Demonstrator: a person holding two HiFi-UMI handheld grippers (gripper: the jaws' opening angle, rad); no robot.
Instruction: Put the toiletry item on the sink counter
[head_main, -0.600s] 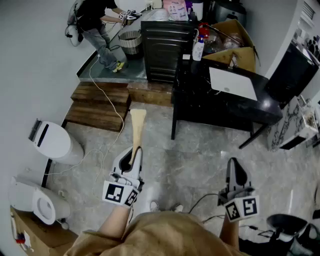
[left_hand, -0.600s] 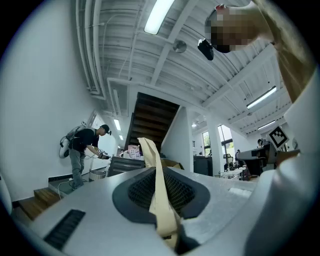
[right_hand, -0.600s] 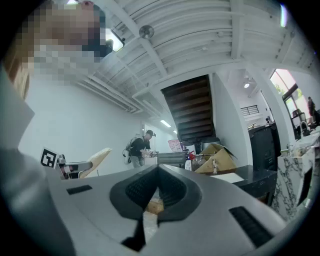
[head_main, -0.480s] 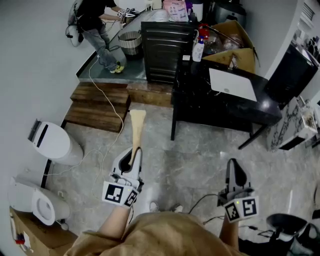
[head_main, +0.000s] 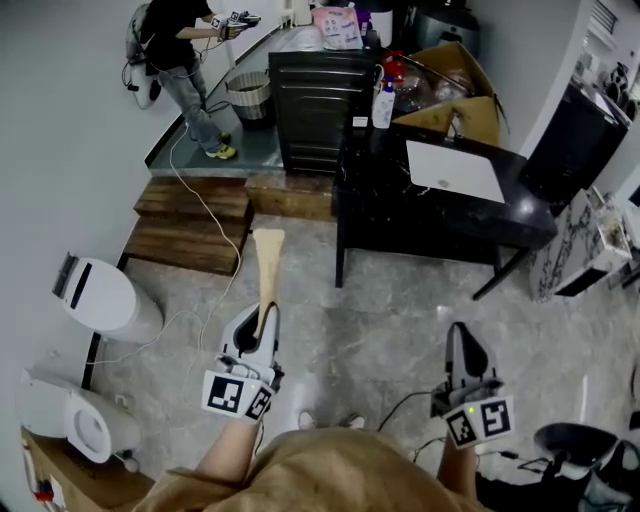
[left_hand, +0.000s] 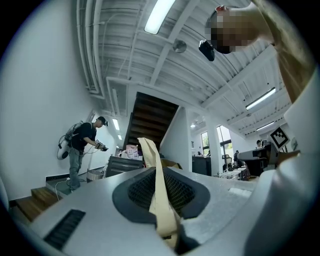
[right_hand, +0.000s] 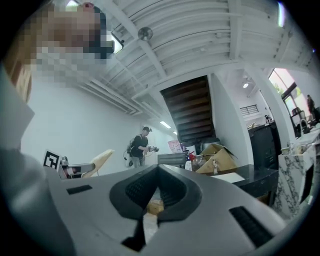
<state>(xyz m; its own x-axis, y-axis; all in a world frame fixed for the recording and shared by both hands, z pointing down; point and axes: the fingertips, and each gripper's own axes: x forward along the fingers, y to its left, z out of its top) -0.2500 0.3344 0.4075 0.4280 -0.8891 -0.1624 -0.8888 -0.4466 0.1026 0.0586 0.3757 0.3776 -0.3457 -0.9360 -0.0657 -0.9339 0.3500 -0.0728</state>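
A long, flat, pale wooden toiletry item (head_main: 268, 262) sticks forward out of my left gripper (head_main: 262, 312), which is shut on its narrow end. Its wider end points toward the wooden steps. In the left gripper view the item (left_hand: 150, 155) stands up between the dark pads of the left gripper (left_hand: 160, 190). My right gripper (head_main: 463, 330) hangs low at the right over the stone floor, jaws together, with nothing in them. The right gripper view shows the right gripper (right_hand: 159, 172) with its pads meeting, and the wooden item (right_hand: 102, 161) off to the left.
A black table (head_main: 440, 215) carries a white board (head_main: 455, 170) and a cardboard box (head_main: 455, 85). Behind it stand a black cabinet (head_main: 320, 95) and a bin (head_main: 248, 95). Wooden steps (head_main: 190, 215), a white toilet-like unit (head_main: 100, 295) and a floor cable (head_main: 215, 225) lie at the left. Another person (head_main: 175, 50) stands at the back.
The whole view has slid a little left and down. Both grippers keep their pose and the left one still holds the wooden item. The person at the back has shifted slightly.
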